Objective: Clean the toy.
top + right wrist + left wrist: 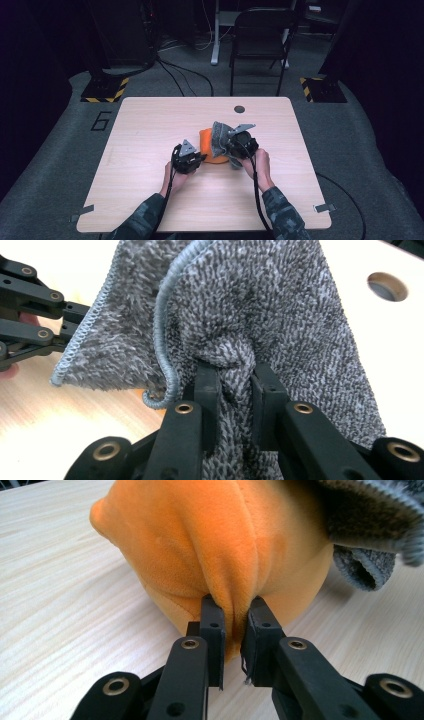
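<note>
While the left gripper (234, 630) has its jaws pinched on a fold of the orange cloth (210, 545) lying mid-desk (150, 130), the grey towel (260, 315) sits bunched just to its right, overlapping it, with the right gripper (235, 385) clamped tight on a wad of it.
</note>
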`<control>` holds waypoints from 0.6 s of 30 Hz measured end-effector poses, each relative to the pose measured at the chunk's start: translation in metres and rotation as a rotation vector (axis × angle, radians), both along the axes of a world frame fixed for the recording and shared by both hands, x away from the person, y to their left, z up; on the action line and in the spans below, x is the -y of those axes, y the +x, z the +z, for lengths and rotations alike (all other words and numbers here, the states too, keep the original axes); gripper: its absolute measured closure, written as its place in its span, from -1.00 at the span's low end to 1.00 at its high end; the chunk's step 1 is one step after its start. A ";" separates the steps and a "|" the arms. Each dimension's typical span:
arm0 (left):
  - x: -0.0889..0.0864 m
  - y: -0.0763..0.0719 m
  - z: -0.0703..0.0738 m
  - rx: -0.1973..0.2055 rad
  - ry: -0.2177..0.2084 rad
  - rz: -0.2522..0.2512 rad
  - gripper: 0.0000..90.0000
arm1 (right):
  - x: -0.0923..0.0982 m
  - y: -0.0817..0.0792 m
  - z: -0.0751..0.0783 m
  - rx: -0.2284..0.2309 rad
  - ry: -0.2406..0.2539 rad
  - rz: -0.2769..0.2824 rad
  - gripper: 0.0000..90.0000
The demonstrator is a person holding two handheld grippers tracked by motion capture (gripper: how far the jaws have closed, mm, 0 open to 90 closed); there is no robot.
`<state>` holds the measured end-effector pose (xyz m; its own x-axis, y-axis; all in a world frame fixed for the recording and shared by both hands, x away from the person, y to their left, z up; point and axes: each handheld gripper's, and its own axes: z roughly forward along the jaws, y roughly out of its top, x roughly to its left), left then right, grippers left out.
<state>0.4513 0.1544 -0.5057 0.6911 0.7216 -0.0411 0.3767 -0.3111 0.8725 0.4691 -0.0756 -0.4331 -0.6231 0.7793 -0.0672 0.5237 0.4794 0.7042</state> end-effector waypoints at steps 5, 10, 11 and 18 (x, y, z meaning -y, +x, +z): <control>-0.001 0.006 0.005 -0.013 -0.076 0.020 0.83 | 0.005 -0.001 0.004 0.014 0.021 -0.021 0.71; 0.000 0.009 0.012 -0.018 -0.122 0.016 0.84 | 0.009 -0.003 0.011 0.030 0.026 -0.030 0.71; 0.000 0.009 0.013 -0.012 -0.135 0.023 0.84 | 0.011 -0.004 0.013 0.039 0.031 -0.033 0.71; -0.010 0.007 0.032 -0.017 -0.228 0.033 0.84 | 0.019 -0.012 0.035 0.080 0.069 -0.039 0.71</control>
<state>0.4581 0.1640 -0.4739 0.6649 0.7147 -0.2169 0.3989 -0.0943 0.9121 0.4568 -0.0945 -0.3986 -0.5867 0.8075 -0.0605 0.4819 0.4082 0.7754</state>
